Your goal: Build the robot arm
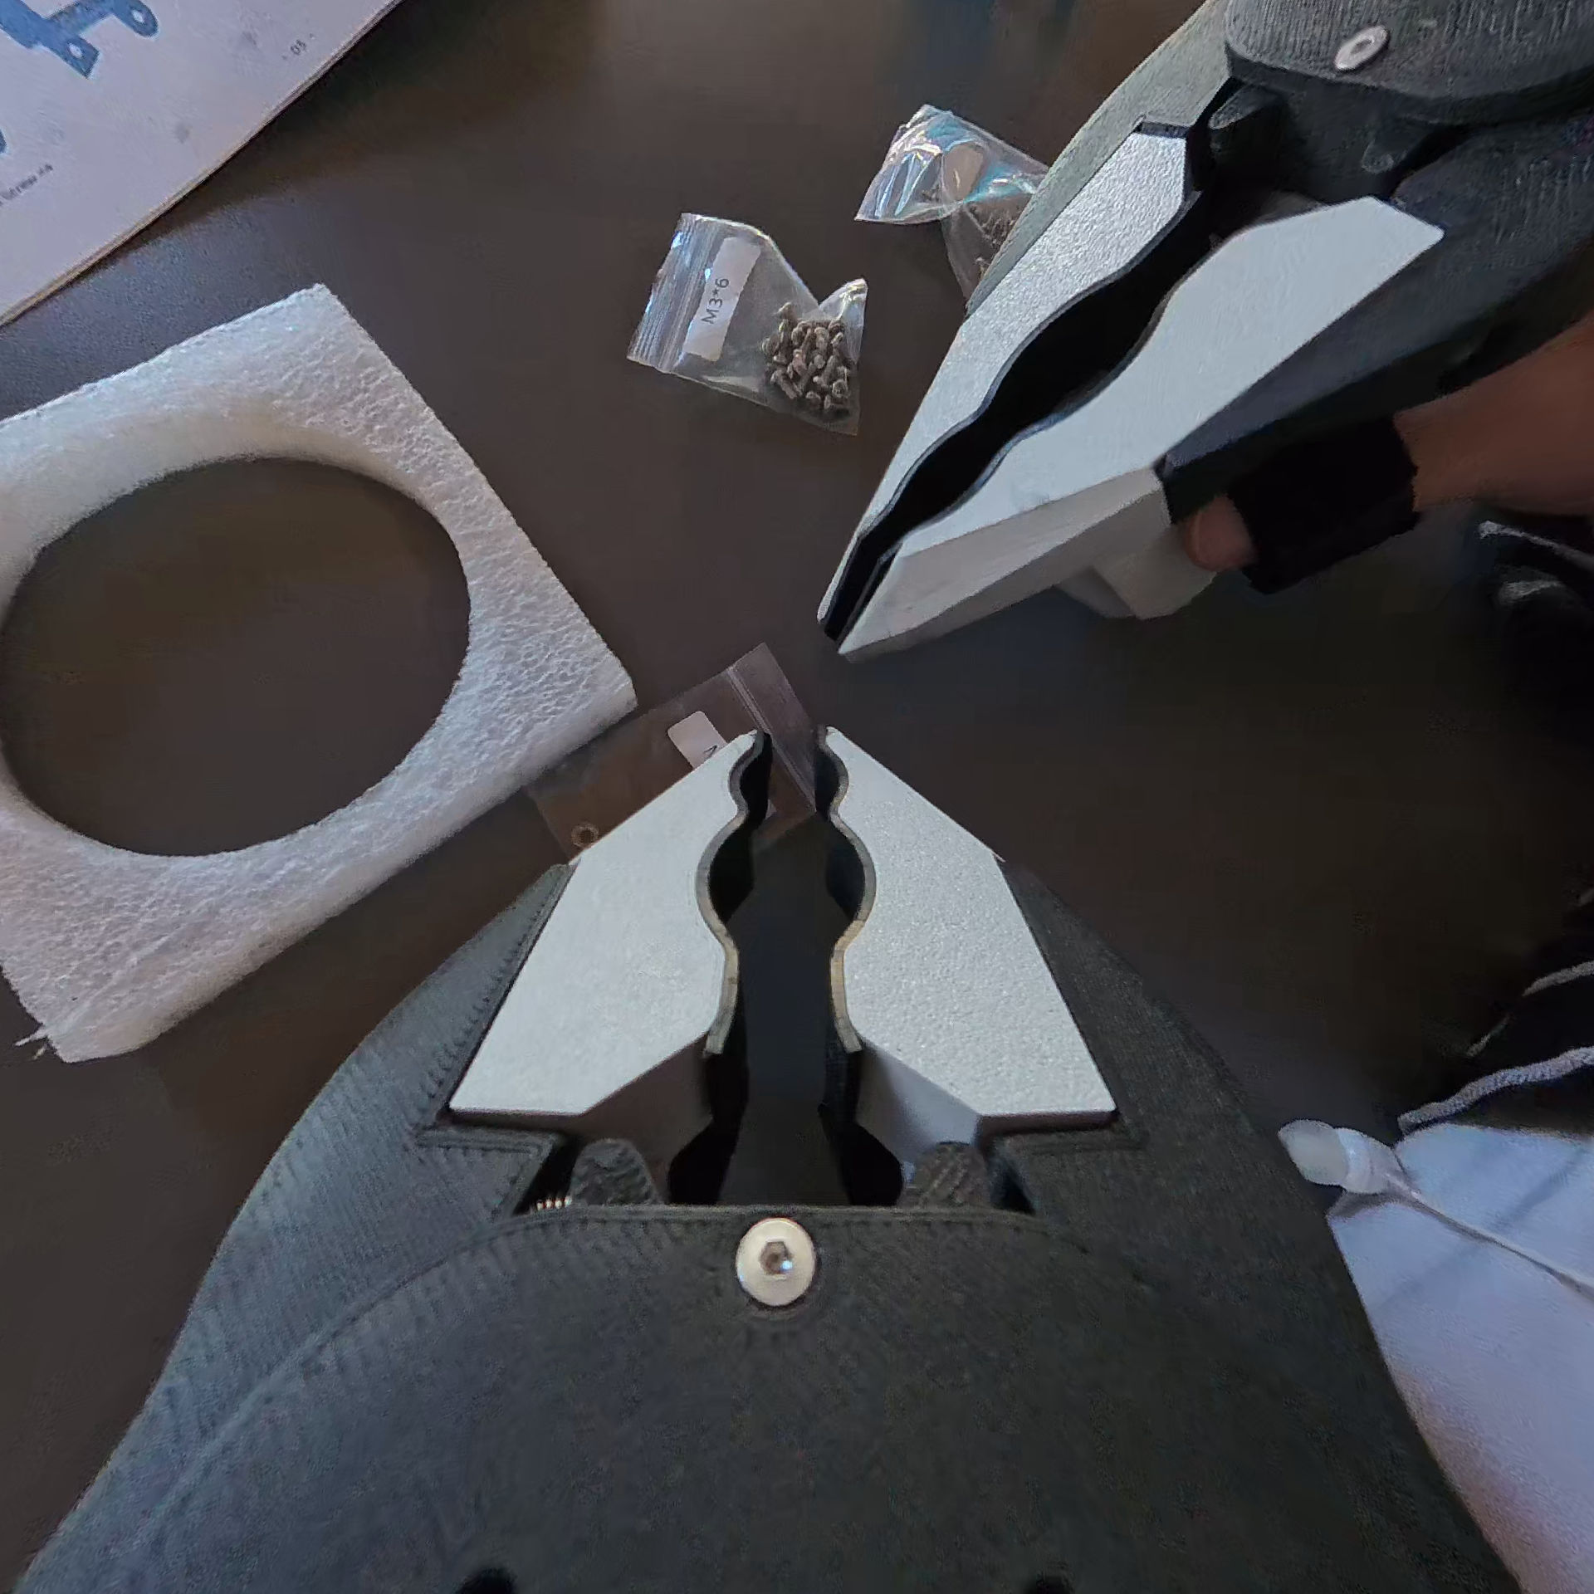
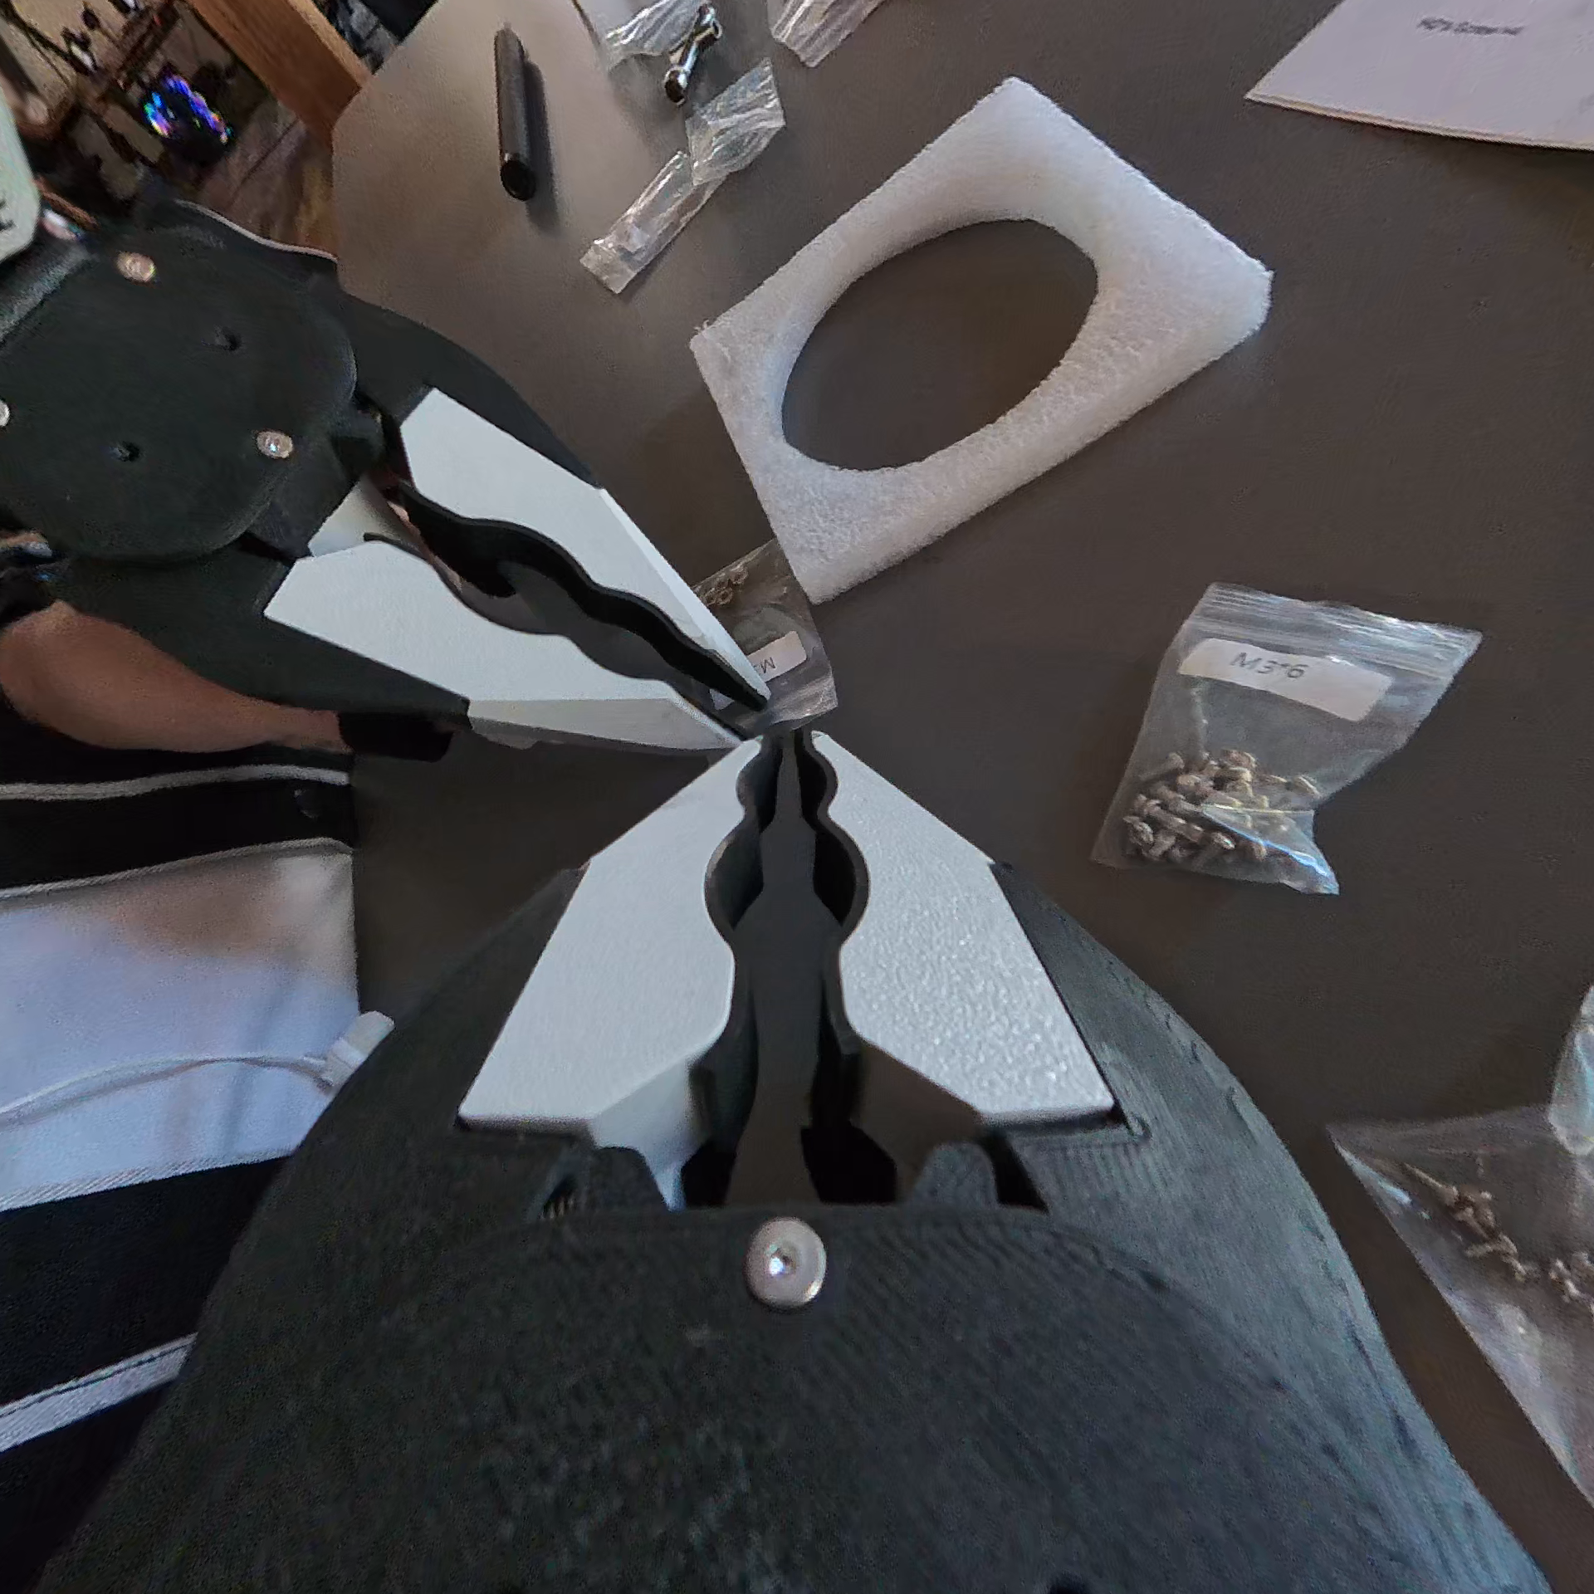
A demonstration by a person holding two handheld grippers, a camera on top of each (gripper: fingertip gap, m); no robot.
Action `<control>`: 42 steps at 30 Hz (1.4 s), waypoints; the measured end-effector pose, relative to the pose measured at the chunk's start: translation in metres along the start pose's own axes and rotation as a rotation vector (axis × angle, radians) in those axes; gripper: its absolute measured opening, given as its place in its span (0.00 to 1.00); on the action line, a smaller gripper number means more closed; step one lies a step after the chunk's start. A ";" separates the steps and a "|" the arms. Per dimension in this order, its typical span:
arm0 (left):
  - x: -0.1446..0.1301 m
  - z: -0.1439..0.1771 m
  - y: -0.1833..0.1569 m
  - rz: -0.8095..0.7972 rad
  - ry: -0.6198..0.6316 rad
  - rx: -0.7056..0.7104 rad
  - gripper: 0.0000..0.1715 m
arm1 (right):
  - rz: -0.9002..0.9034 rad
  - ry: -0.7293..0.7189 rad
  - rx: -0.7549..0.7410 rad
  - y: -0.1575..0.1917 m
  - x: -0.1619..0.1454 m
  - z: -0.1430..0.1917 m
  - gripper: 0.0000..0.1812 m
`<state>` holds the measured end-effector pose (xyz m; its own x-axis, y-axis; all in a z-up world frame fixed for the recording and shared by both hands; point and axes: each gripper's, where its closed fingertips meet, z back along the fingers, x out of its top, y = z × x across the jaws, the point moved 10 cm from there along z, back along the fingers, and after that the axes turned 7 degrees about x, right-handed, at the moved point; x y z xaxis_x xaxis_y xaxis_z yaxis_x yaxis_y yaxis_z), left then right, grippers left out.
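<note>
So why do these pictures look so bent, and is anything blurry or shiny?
Left wrist view: wide-angle lens bows the foam sheet outward; the clear screw bag catches glare; the left gripper is sharp, pinching a small bag. Right wrist view: same bulging; table edges soften, top-left background blurs, and the right gripper sits shut in soft, even light.

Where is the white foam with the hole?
The foam lies flat on the dark table, left of the left gripper, beside its small bag.
</note>
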<state>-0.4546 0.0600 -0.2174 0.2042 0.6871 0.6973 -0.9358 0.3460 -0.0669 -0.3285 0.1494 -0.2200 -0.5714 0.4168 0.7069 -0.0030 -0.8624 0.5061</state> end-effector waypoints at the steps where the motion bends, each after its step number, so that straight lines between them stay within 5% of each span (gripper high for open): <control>1: -0.001 0.000 0.001 0.009 -0.003 -0.007 0.05 | 0.022 0.010 -0.004 0.001 0.000 -0.001 0.03; 14: -0.009 0.002 0.012 0.125 -0.039 -0.111 0.01 | 0.570 0.071 -0.197 0.020 0.000 -0.018 0.10; 42: -0.012 0.003 0.012 0.079 -0.057 -0.133 0.00 | 0.861 0.221 -0.124 0.021 0.002 -0.026 0.02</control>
<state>-0.4696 0.0538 -0.2241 0.1109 0.6793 0.7254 -0.9014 0.3762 -0.2145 -0.3512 0.1251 -0.2207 -0.5614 -0.4423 0.6994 0.4184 -0.8809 -0.2213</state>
